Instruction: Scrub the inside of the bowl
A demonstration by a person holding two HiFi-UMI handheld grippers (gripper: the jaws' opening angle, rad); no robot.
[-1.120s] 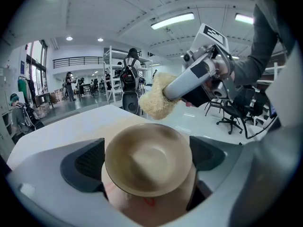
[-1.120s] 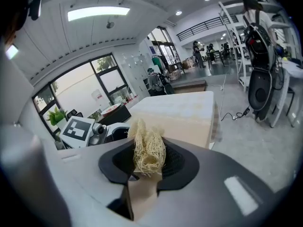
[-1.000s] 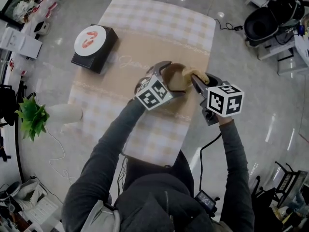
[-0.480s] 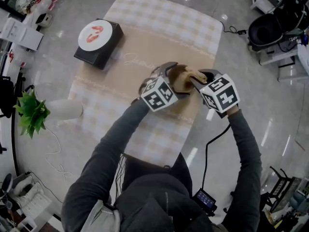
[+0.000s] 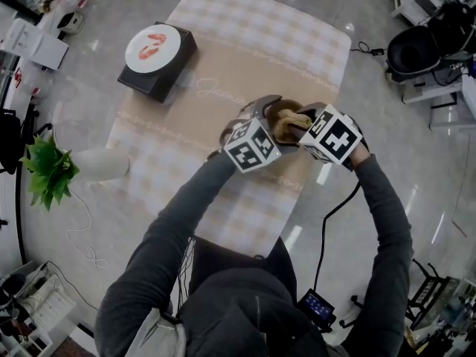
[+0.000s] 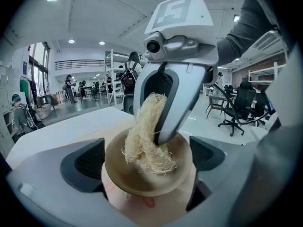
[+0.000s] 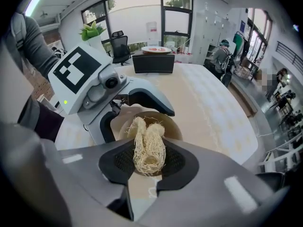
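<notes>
left tongs grip the bowl by its sides near the worktop's right edge, while right tongs clamp a fibrous scrubber pressed inside the bowl.

Rough fibrous scrubber, smooth matt bowl, glossy checked tablecloth

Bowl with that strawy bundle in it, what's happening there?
A person holds a gripper in each hand at a checked table. The left gripper clamps the bowl by its sides. The right gripper pinches a fibrous scrubber, whose end is pressed into the bowl's inside. Scrubbing looks under way.
</notes>
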